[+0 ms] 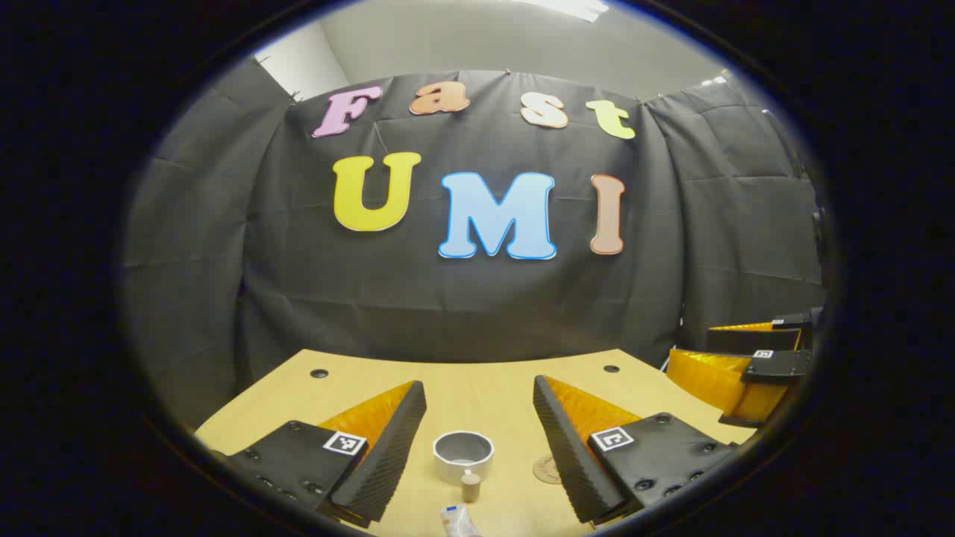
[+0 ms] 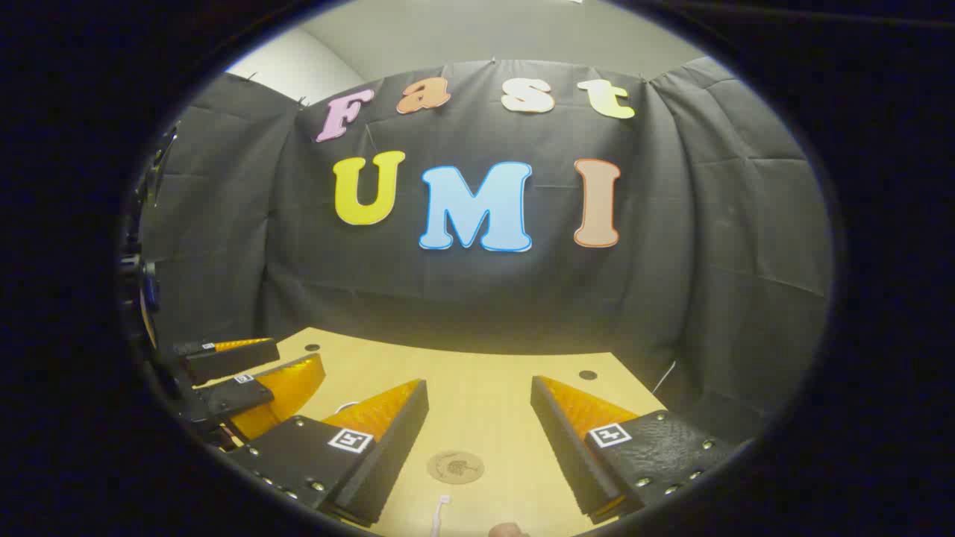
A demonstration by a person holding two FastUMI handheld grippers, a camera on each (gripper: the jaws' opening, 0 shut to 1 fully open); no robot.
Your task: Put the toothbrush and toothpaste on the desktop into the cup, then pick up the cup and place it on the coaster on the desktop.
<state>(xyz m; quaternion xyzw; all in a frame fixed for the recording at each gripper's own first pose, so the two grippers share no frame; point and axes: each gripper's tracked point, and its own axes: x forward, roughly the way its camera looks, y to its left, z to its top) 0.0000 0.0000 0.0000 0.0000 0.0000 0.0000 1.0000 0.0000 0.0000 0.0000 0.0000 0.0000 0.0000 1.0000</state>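
The wooden desktop (image 1: 485, 380) spread pale and wide below the black cloth wall (image 1: 477, 298), with two small dark holes near its far edge. In the left gripper view, the left gripper (image 1: 477, 425) hung above that surface with its jaws spread wide and nothing between them. Off at the right edge of that same view sat the right gripper (image 1: 753, 365), also released, its two fingers apart. Switching to the right gripper view, the right gripper (image 2: 477, 425) was likewise wide open and empty above the desktop (image 2: 485, 373), and the left gripper (image 2: 239, 373) showed at the left edge, fingers parted.

Down to the smaller things: the cup (image 1: 463, 455), a grey round one, stood upright on the desktop right in the gap between the left gripper's fingers. Just right of it lay the round coaster (image 1: 547, 470), partly hidden behind the right-hand finger; in the right gripper view the coaster (image 2: 456, 467) lay flat between that gripper's fingers. The toothpaste (image 1: 466, 511) lay just in front of the cup, its cap end pointing toward it. Smallest of all, the toothbrush (image 2: 441, 513) lay near the coaster at the bottom edge.
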